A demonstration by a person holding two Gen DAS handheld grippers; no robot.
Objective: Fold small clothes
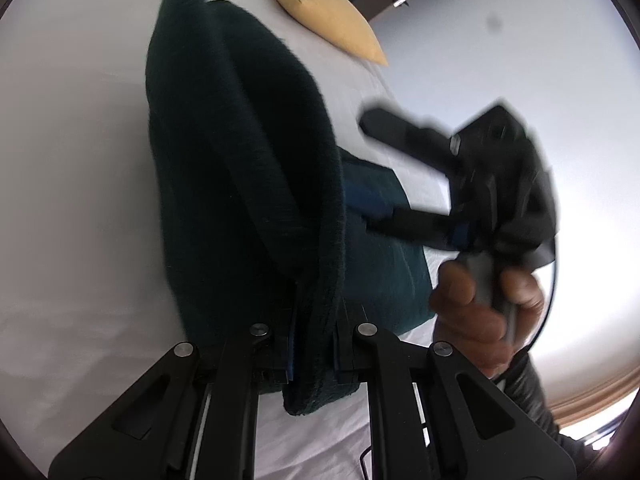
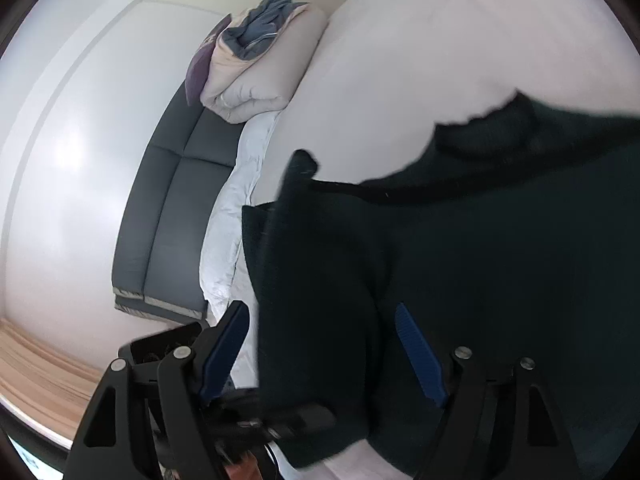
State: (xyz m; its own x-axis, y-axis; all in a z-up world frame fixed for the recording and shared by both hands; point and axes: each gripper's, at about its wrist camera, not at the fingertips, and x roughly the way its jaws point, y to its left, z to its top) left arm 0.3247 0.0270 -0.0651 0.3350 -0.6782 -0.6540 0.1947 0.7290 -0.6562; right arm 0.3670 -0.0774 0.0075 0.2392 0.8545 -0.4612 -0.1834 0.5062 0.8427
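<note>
The left hand-held gripper (image 1: 314, 344) pinches a fold of the dark green ribbed knit garment (image 1: 240, 168) above the smooth white bed (image 1: 72, 160), while the right hand-held gripper (image 2: 320, 344), blue ridged pads wide apart, straddles its edge

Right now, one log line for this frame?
step: folding | left tongs: shut on sweater | right tongs: open, sweater between pads | surface: bed

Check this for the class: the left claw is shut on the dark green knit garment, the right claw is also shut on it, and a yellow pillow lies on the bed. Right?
One slip: the right claw is open, as the right wrist view shows its blue pads spread wide apart. The left claw is indeed shut on the dark green knit garment, and the yellow pillow does lie on the bed.
</note>
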